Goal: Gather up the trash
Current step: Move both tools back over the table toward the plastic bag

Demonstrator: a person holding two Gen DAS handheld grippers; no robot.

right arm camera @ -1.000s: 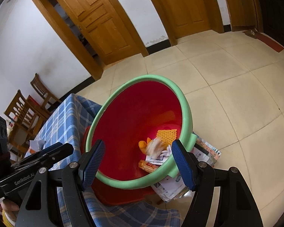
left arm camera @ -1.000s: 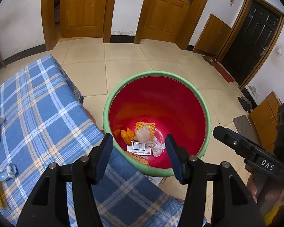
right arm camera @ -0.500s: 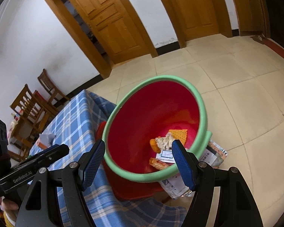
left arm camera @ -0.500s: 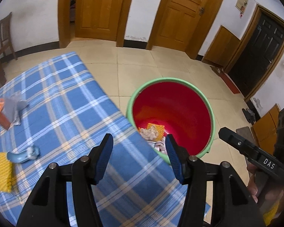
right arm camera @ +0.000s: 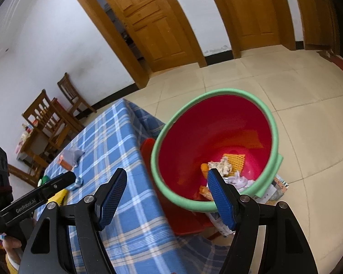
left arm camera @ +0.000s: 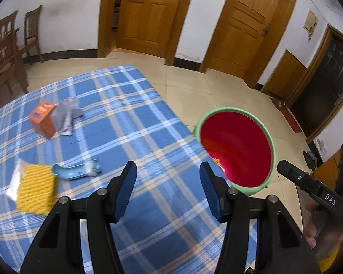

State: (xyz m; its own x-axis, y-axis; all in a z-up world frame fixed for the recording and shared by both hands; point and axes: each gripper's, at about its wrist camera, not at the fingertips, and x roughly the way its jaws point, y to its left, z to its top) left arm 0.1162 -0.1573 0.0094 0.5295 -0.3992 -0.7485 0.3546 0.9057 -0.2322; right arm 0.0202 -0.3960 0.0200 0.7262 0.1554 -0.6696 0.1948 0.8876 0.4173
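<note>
A red bin with a green rim (left arm camera: 236,147) (right arm camera: 215,150) stands on the floor beside the blue checked table (left arm camera: 116,141) (right arm camera: 107,150). Crumpled paper, orange peel and a yellow mesh piece (right arm camera: 226,164) lie at its bottom. On the cloth lie a yellow mesh pad (left arm camera: 35,187), a light blue tube (left arm camera: 76,171), an orange box (left arm camera: 43,117) and a grey wrapper (left arm camera: 66,116). My left gripper (left arm camera: 168,175) hovers open over the cloth with nothing between its fingers. My right gripper (right arm camera: 167,182) stands open and empty over the table's edge and the bin's near rim.
Wooden chairs (left arm camera: 4,52) (right arm camera: 50,118) stand at the far left by the wall. Wooden doors (left arm camera: 146,11) line the back wall. A red stool (right arm camera: 178,217) and printed papers (right arm camera: 272,189) sit under the bin. Tiled floor (right arm camera: 308,114) spreads to the right.
Both grippers drew back from over the bin toward the table. The left view swung left, bringing the trash on the cloth into sight. Both stayed open and empty.
</note>
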